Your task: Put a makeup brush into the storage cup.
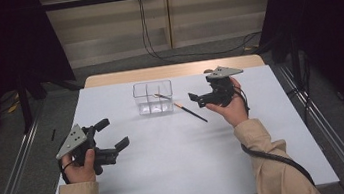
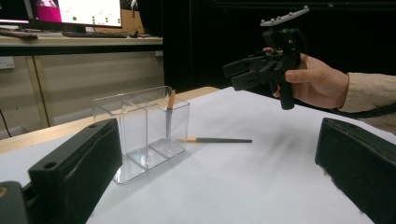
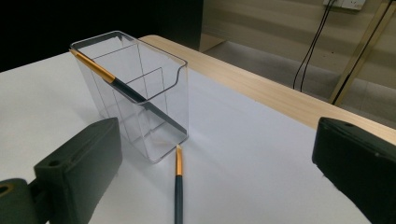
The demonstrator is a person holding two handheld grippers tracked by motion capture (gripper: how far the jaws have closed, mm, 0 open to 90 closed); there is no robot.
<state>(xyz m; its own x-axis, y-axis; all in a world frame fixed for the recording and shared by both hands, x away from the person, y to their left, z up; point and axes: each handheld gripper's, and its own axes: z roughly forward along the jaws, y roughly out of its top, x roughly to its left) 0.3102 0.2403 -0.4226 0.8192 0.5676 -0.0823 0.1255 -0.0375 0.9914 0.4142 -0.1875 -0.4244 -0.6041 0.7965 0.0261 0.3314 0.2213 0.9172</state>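
A clear plastic box (image 1: 144, 94) with compartments stands at the back middle of the white table (image 1: 178, 161). One dark brush with a gold end (image 1: 161, 96) leans inside its right compartment (image 3: 112, 79) (image 2: 170, 108). A second brush (image 1: 191, 111) lies flat on the table just right of the box (image 2: 219, 139) (image 3: 178, 182). My right gripper (image 1: 195, 100) is held open above the table right of the box, empty, jaws toward it (image 3: 215, 186). My left gripper (image 1: 115, 132) is open and empty at the front left (image 2: 217, 186). The box (image 2: 140, 130) (image 3: 135, 93) lies ahead of both.
A bare wooden strip (image 1: 171, 71) runs along the table's far edge. Cables (image 1: 179, 53) trail over the floor behind it. Metal rails (image 1: 325, 127) flank the table and black curtains hang at both sides. A monitor (image 2: 88, 11) stands on a far desk.
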